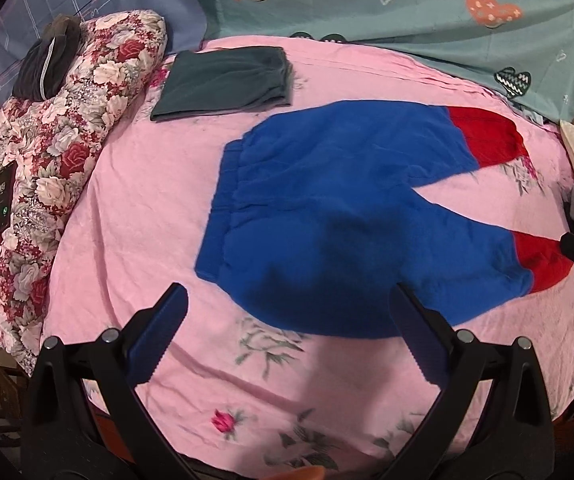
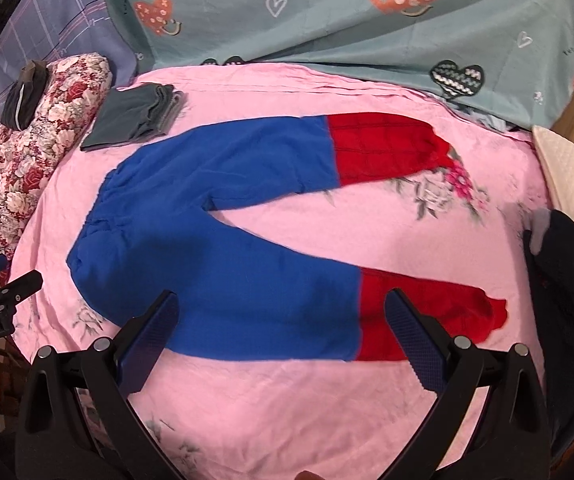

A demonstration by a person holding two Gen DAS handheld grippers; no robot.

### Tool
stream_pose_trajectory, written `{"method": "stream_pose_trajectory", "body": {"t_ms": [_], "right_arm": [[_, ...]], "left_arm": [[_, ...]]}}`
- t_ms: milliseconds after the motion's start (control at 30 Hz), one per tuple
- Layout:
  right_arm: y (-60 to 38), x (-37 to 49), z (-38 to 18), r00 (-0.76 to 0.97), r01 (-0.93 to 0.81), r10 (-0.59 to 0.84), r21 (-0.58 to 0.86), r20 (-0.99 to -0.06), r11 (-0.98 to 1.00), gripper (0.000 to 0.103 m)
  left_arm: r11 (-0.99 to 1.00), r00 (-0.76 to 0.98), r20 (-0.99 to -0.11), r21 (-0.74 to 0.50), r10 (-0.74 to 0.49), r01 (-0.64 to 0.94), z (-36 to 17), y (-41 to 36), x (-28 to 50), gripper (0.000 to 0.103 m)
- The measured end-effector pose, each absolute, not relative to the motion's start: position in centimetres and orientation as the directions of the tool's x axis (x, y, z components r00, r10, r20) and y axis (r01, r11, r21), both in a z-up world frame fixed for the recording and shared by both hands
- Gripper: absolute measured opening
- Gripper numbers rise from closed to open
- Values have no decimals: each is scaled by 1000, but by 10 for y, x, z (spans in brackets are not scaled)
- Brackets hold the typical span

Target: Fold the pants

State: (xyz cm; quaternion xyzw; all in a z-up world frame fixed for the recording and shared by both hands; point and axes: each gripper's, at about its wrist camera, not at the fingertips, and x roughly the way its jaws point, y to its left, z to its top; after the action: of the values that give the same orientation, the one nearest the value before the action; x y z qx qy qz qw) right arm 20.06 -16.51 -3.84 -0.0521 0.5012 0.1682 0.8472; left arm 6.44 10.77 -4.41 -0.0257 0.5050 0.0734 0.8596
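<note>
1. Covering the bed: pink floral sheet (image 2: 271, 408), wrinkled cotton.
2. Fleecy blue pants (image 2: 215, 264) with red cuffs lie flat, legs splayed, mid-sheet.
3. Left gripper (image 1: 287, 332) and right gripper (image 2: 283, 332): fingers apart, above the pants' near edge.

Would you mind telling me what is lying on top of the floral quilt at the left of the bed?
On the floral quilt lie a dark bundled garment and a phone, screen lit. Whatever the bundle covers is hidden.
</note>
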Motion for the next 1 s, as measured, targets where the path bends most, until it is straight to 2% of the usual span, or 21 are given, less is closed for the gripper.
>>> {"method": "stream_pose_trajectory", "body": {"t_ms": [367,433,500,700,800,900,1000], "right_arm": [[-48,283,-36,385,-531,344,99,-857,841,102],[-28,300,-40,368,-568,342,82,-864,819,95],[-11,318,-45,341,-604,341,74,-876,794,93],[17,371,-62,269,-681,340,72,-901,729,91],[30,407,-82,235,-730,311,44,-921,682,83],[38,436,-106,222,-781,261,-11,-939,624,79],[37,469,-133,171,-814,226,-8,-959,581,72]], "left_arm": [[998,496,-868,-31,-2,-52,-67,227,119,101],[999,485,-875,-17,6,-42,-77,246,134,101],[999,470,-882,-8,11,-38,-86,262,148,101],[998,463,-885,-60,-46,-15,-105,298,204,101],[994,466,-879,-105,-100,15,-115,297,232,99],[987,442,-883,-148,-157,56,-134,291,263,95],[984,409,-895,-164,-175,63,-150,287,283,83]]}}
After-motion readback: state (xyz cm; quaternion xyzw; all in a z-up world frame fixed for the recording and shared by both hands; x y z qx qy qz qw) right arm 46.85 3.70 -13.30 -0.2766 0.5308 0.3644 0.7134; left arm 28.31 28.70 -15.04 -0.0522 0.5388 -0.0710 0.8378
